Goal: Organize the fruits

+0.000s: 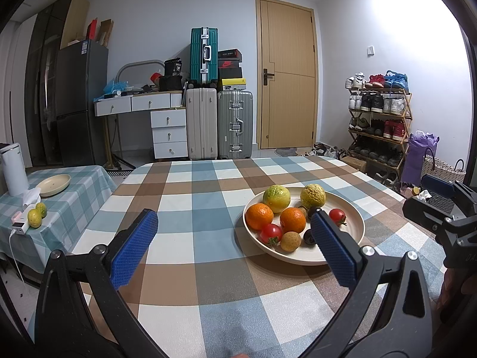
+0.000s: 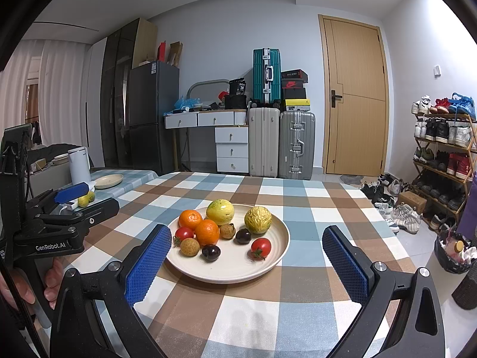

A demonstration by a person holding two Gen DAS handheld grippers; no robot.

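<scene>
A cream plate (image 1: 351,238) (image 2: 277,247) on the checked table holds two oranges (image 2: 207,231), two yellow-green fruits (image 2: 220,211), two tomatoes (image 2: 261,247), two dark plums (image 2: 243,235) and small brown longans (image 2: 190,246). My left gripper (image 1: 235,223) hovers open over the table, its right finger at the plate's near side, nothing between its pads. My right gripper (image 2: 247,243) is open too, low in front of the plate and empty. The right gripper (image 1: 441,208) shows at the far right of the left wrist view. The left gripper (image 2: 64,208) shows in a hand at the left of the right wrist view.
A smaller side table (image 1: 77,197) on the left carries an empty cream plate (image 1: 53,185), two yellow-green fruits (image 1: 37,214), a white kettle (image 1: 13,168) and a power bank. Suitcases, drawers, a fridge and a shoe rack (image 2: 444,149) stand behind.
</scene>
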